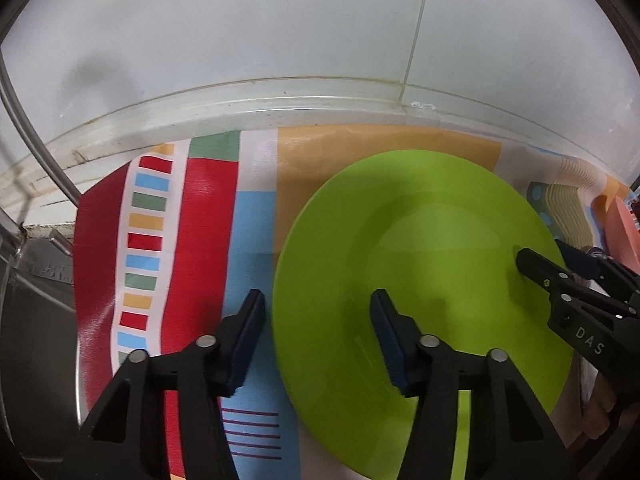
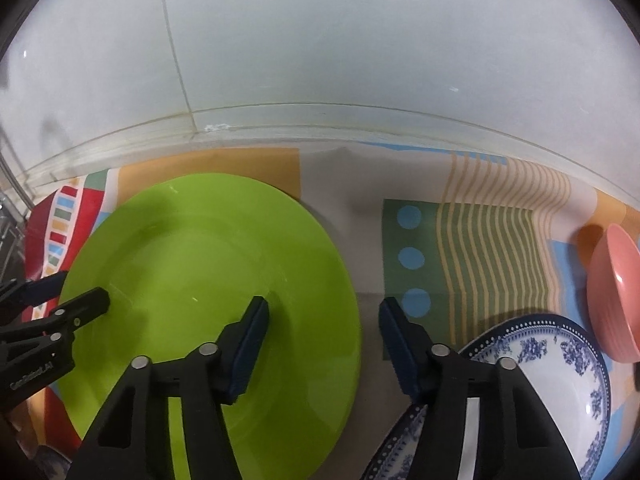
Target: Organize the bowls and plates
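Two grippers, one plate, and I'm straddling its rim from both sides. Nearest to me, my left gripper [image 1: 318, 336] has its jaws partly apart, one finger on the patterned tablecloth [image 1: 208, 200], the other over the green plate [image 1: 420, 264]; the left rim sits between the pads, which aren't pressing on it. Same story for my right gripper [image 2: 324, 340]: jaws partly apart, one finger over the plate's well, the other off its right edge above the cloth, rim between, no squeeze that I can see.

Green plate lies flat, face up, on the cloth; it's round, so no long axis to call, though the lens stretches it into an oval.

Writing: from the left wrist view I read "DAS" on the side of the right gripper. From the right wrist view there's small lettering on the left gripper, too blurred to read.

Just right of my right fingers, a blue-and-white patterned plate [image 2: 560, 364] lies near the green one. Beyond it, a pink bowl [image 2: 616, 292] is tipped on its side, its mouth facing left. Farthest off, the white tiled wall [image 2: 320, 60].
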